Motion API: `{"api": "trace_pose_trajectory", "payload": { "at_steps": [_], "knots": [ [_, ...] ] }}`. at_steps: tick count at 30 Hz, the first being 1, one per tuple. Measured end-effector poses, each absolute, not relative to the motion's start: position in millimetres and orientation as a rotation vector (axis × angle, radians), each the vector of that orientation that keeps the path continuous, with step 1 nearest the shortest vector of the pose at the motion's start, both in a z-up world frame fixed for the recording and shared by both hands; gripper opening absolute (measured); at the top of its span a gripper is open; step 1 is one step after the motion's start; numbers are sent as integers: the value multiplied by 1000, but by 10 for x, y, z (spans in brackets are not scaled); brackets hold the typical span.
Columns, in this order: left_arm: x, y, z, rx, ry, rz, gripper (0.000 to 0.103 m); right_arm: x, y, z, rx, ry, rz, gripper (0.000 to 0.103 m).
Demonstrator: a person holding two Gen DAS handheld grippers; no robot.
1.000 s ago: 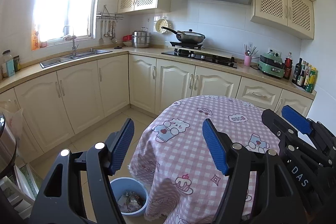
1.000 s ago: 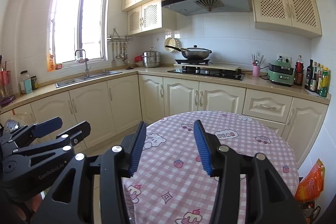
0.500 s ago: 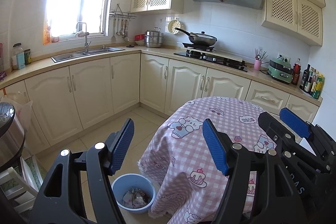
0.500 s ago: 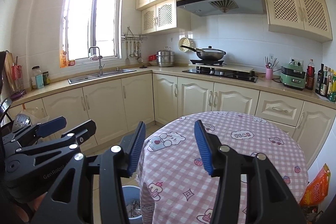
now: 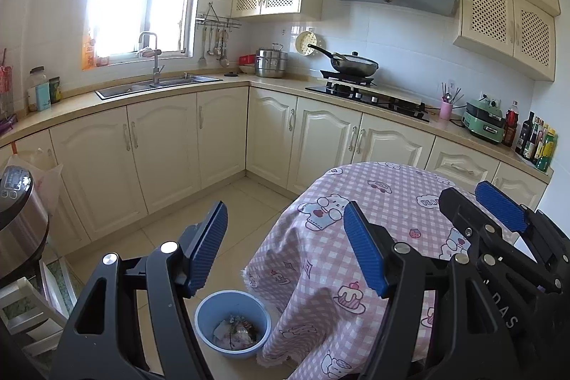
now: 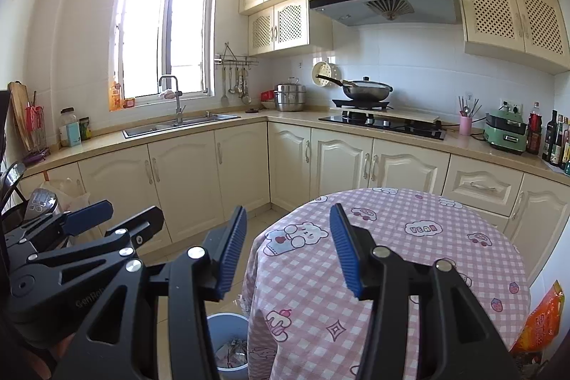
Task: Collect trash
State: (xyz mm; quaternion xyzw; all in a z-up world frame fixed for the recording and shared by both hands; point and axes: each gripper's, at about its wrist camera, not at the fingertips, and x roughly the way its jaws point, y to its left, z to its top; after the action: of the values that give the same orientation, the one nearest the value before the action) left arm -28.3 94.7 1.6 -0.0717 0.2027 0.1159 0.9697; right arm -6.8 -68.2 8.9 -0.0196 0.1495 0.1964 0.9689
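Note:
A light blue trash bin (image 5: 232,323) stands on the floor at the left foot of the round table, with crumpled wrappers and scraps (image 5: 235,332) inside. It also shows in the right wrist view (image 6: 228,341). My left gripper (image 5: 285,244) is open and empty, held high above the bin and the table's left edge. My right gripper (image 6: 288,248) is open and empty, above the table's near left side. Each gripper shows in the other's view, the right one (image 5: 498,212) and the left one (image 6: 89,223).
The round table (image 6: 409,248) has a pink checked cloth hanging to the floor. An orange snack bag (image 6: 541,319) is at its lower right. Cream cabinets, sink (image 5: 156,84) and stove with a wok (image 5: 352,66) line the far walls. A rice cooker (image 5: 17,219) stands at left.
Both grippers have drawn back and up from the table, so the table looks smaller and further right. The bin has come into fuller view. Both stay open.

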Motion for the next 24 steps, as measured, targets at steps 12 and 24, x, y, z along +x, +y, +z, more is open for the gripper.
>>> {"api": "trace_pose_trajectory", "payload": {
  "at_steps": [12, 24],
  "knots": [
    [-326, 1016, -5, -150, 412, 256, 65, -76, -620, 81, -46, 304, 412, 48],
    [-328, 1013, -6, -150, 410, 257, 65, -93, -589, 91, -50, 301, 412, 48]
  ]
}}
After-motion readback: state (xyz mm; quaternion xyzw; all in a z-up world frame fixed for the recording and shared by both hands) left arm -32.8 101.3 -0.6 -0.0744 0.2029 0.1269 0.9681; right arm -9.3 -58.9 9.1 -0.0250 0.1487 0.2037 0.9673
